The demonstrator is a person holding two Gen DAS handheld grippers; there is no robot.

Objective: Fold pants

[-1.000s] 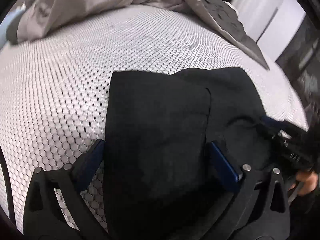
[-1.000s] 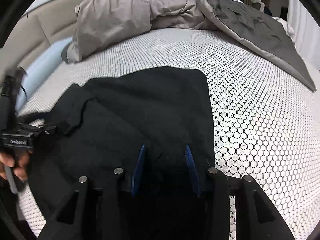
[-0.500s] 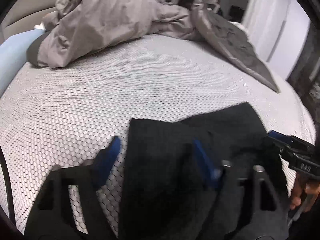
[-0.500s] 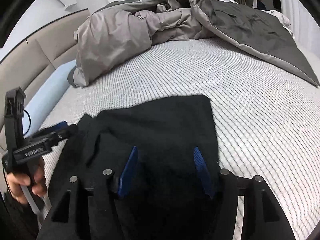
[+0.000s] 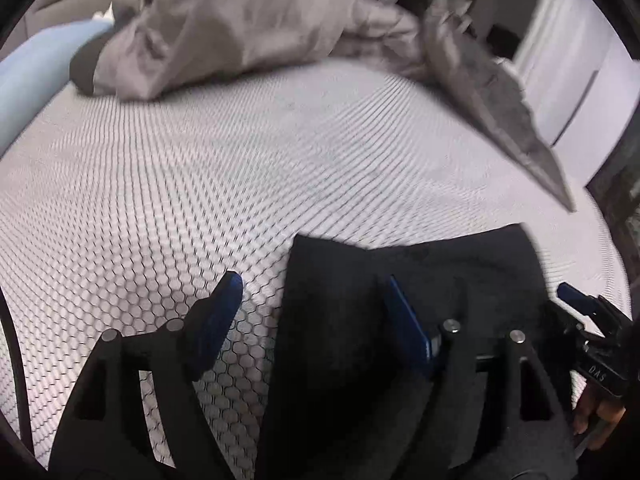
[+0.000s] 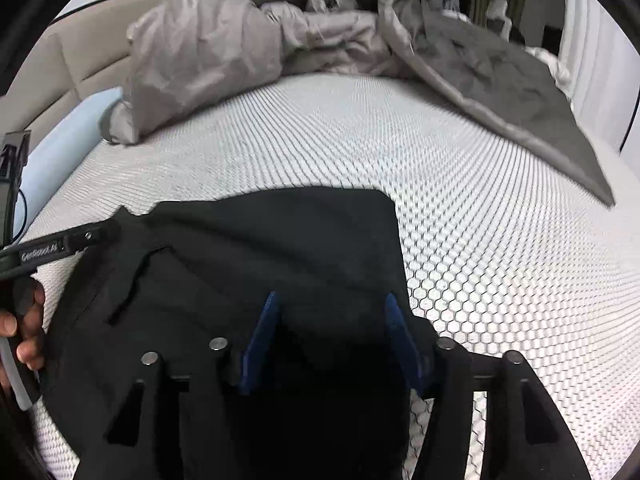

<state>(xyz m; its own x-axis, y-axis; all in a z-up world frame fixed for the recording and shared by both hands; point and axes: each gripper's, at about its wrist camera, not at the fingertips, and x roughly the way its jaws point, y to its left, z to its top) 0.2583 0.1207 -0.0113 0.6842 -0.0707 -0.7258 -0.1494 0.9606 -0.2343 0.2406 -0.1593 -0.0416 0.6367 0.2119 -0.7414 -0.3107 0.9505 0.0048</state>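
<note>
Pants [image 6: 272, 264] lie under both sets of fingers, which stand spread and pinch nothing: the left gripper [image 5: 316, 312] straddles their left edge, the right gripper [image 6: 332, 328] their right edge. They sit on the bed [image 6: 400, 140] in a compact, layered block, seemingly mostly folded; perhaps one fold remains.

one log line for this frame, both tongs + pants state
task: fold pants | left tongs: open, straddling left edge of black pants | right tongs: open over pants | pants: folded, flat on bed | duvet: behind
</note>
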